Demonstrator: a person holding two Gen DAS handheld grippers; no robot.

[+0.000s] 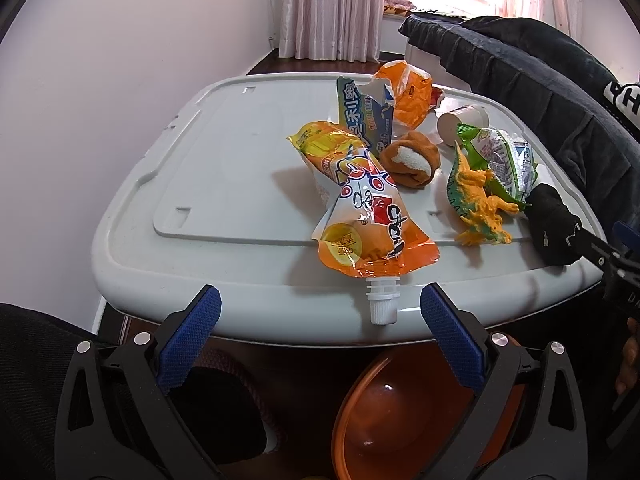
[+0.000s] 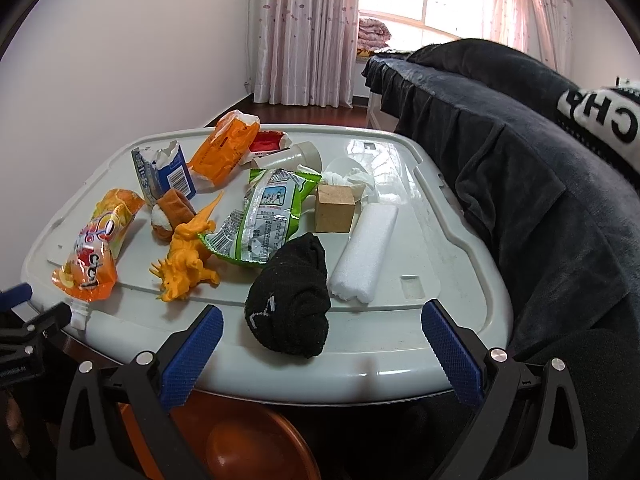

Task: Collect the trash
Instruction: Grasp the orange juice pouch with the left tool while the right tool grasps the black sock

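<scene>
Pale grey plastic lid (image 2: 460,264) is serving as the work surface, with pink curtains (image 2: 300,32) and a bright window hanging behind it and a dark blanket (image 2: 520,152) slumping along its right side. Nearest, an orange bowl (image 1: 400,412) is sitting low under the lid's front edge. Left gripper (image 1: 320,312) is hovering just short of that edge, jaws spread wide and holding nothing; the white spout of an orange drink pouch (image 1: 360,220) is poking over the rim between its blue pads. Right gripper (image 2: 322,332) is likewise gaping and empty, with a balled black sock (image 2: 292,304) lying between its fingers at the lid's near edge. Just past the sock, an orange toy dinosaur (image 2: 188,256) is standing to the left, and a white foam block (image 2: 364,252) is lying to the right. Green snack wrapper (image 2: 264,216) is resting crumpled behind the dinosaur, touching it, with a wooden cube (image 2: 334,208) just beside it on the right. Brown-and-white rolled sock (image 2: 170,216) is lying left of the dinosaur. Farther back, a torn blue carton (image 2: 164,172), an orange wrapper (image 2: 224,148), a tipped white cup (image 2: 292,156), a red-and-white packet (image 2: 270,142) and crumpled tissue (image 2: 352,178) are clustering together.
</scene>
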